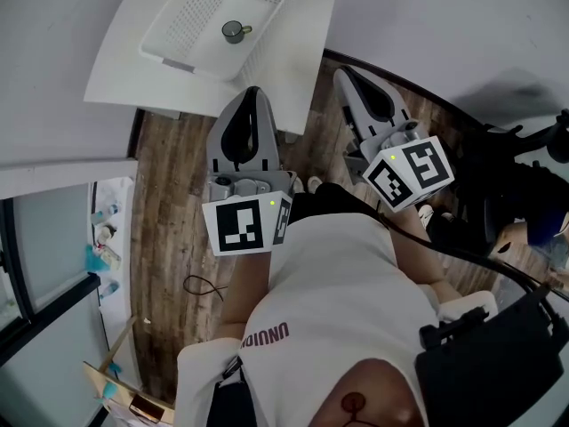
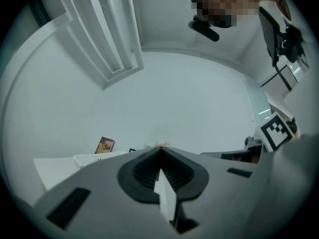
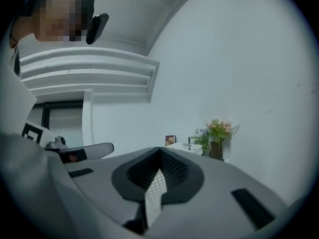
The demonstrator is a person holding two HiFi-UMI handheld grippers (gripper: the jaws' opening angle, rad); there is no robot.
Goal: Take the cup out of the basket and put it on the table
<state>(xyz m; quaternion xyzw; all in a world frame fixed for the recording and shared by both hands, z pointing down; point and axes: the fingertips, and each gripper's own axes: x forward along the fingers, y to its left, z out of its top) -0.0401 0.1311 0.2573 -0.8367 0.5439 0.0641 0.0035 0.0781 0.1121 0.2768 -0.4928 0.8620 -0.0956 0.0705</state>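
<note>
Only our head view shows the cup in the basket; left tool and right tool, both closed and empty, face walls.

The right gripper fills the bottom of the frame. Its grey jaws are closed tip to tip at lower centre with nothing between them, and the dark ribbed pads sit in a hollow behind the tips. Just above and right of centre, a pot of flowers stands against the pale wall, with a small framed picture to its left. The left gripper pokes in from the left edge, level with the tips. At upper left are a person's white sleeve and stepped ceiling mouldings.
</note>
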